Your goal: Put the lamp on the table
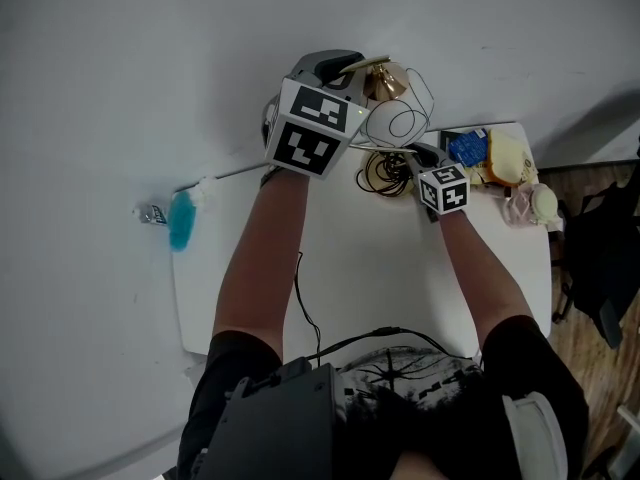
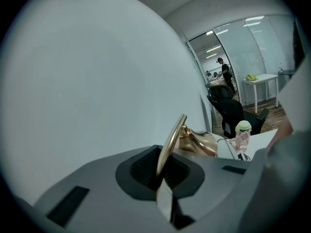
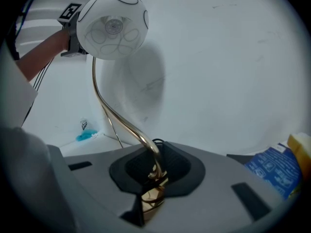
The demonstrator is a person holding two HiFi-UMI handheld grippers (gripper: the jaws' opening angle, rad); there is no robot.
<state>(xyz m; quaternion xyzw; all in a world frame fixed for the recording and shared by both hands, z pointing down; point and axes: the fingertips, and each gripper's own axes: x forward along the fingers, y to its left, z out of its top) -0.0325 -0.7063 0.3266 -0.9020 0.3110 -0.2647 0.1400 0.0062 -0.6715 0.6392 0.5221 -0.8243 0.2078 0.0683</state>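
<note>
We see a white wall (image 2: 87,81) filling the left of the left gripper view; at its upper right stand glass partitions (image 2: 248,47) under ceiling lights (image 2: 255,19), a black office chair (image 2: 232,111) and a side table (image 2: 262,79). Wood floor (image 1: 585,378) runs down the head view's right edge, beside the white table (image 1: 380,268)

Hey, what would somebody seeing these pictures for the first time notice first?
The gold-stemmed lamp with a white globe shade stands out most, held at the far edge of the white table. The right gripper is shut on its curved stem low down, the left gripper on the stem up near the shade. A bright blue brush by the table's left edge also catches the eye.
</note>
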